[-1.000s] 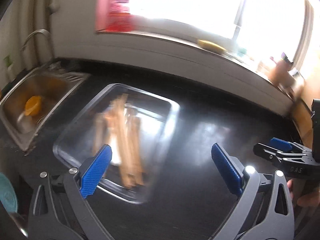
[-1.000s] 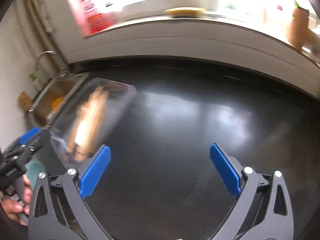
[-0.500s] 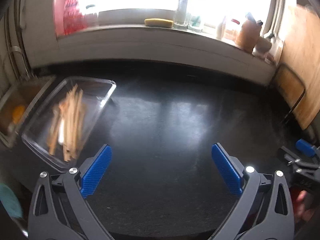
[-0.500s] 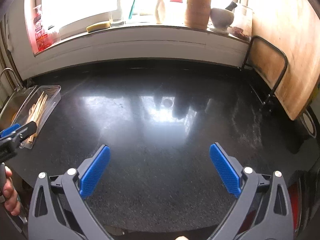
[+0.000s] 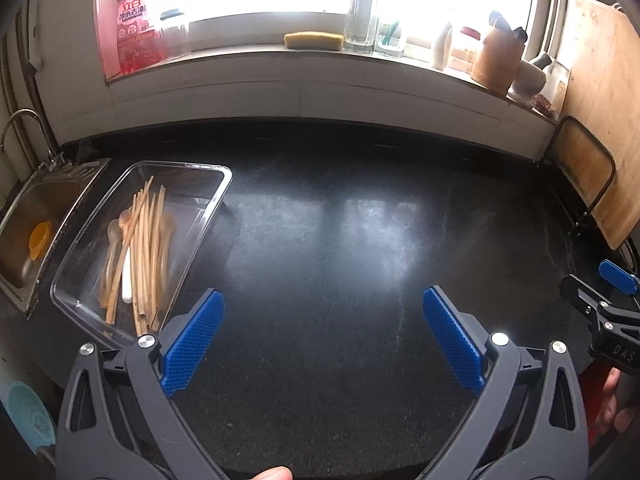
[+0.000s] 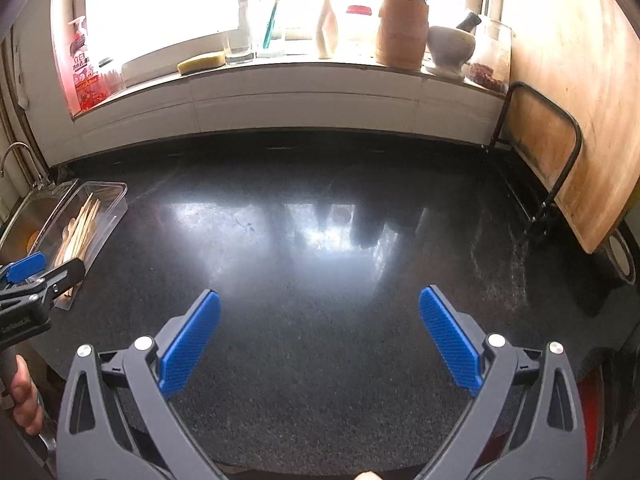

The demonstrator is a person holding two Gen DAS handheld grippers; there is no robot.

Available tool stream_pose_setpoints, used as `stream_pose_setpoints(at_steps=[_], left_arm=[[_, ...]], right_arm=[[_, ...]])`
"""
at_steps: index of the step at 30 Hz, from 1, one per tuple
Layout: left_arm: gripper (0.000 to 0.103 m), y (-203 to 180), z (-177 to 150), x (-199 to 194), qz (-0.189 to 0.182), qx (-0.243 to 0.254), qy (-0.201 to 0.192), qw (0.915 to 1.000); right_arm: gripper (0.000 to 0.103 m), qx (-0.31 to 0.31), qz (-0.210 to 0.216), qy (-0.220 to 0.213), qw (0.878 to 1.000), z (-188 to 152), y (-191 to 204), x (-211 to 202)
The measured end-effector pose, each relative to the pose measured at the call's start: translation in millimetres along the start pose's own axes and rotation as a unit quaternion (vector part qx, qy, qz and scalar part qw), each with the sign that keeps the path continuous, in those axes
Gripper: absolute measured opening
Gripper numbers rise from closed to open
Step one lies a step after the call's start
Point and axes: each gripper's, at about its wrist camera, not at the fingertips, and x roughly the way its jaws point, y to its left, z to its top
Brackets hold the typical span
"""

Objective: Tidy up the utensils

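Holding your left gripper [image 5: 322, 338] spread and empty, you face chopsticks [image 5: 146, 256] and spoons [image 5: 116, 236] already gathered in the clear tray [image 5: 224, 176] at the counter's [image 5: 360, 240] left edge — seemingly done. Right-wrist view: your right gripper [image 6: 318, 338] gapes empty too — bare counter ahead.

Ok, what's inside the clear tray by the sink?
The clear tray holds a loose pile of wooden chopsticks, a few pale spoons and one white utensil. Anything under the pile is hidden.

Black speckled countertop [image 5: 340, 248], glossy with window glare, clear plastic tray [image 5: 216, 200] at left end beside sink [image 5: 24, 216], upright cutting board [image 6: 576, 128] at right edge.
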Motion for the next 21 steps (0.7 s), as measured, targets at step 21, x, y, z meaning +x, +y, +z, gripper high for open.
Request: stream_pose_setpoints(at_steps=[21], left_arm=[[0.097, -13.5, 9.0, 15.2, -0.006, 0.016, 0.01, 0.9998]], right_arm=[[0.096, 0.008, 0.007, 0.011, 1.0, 10.9, -6.5, 15.3]])
